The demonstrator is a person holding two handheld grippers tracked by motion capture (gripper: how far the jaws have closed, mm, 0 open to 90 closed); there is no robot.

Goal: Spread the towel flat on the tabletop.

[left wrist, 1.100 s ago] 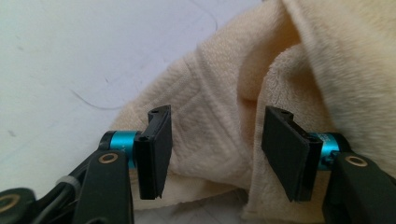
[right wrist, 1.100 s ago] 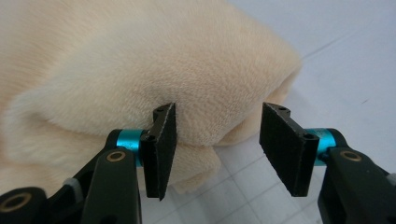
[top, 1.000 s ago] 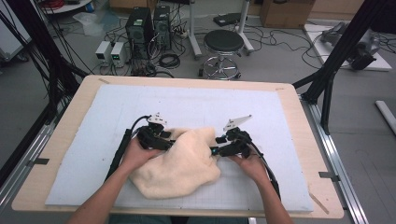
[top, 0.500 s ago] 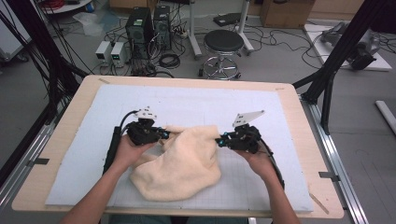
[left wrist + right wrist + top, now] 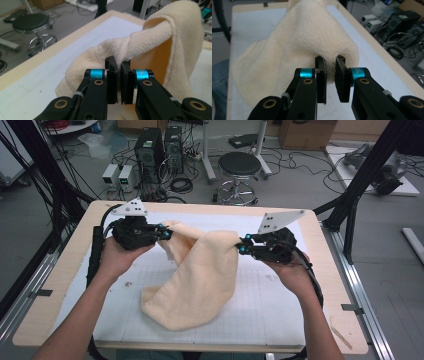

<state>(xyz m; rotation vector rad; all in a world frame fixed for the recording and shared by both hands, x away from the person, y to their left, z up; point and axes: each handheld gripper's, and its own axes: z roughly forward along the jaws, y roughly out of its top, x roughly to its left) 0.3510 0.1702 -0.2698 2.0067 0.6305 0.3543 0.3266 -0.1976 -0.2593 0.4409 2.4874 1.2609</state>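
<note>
Above the white mat (image 5: pixel 280 305), your cream towel (image 5: pixel 200 280) hangs lifted, its lower end resting on the mat — the pinched corners hide behind the jaws. Your left gripper (image 5: pixel 167 233) and right gripper (image 5: pixel 243 246) have just been closing, each pinching towel edge.

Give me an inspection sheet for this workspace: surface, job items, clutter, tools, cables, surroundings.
Surface: wooden table under a white gridded mat.
Job's things: cream towel, lifted by two edges, its lower end on the mat.
Clutter: nothing seen.
Grippers: left tool shut on the towel; right tool shut on the towel; both have just been closing.
Cables: black cable along the left forearm; loose cables on the floor.
Surroundings: round stool, computer tower.
</note>
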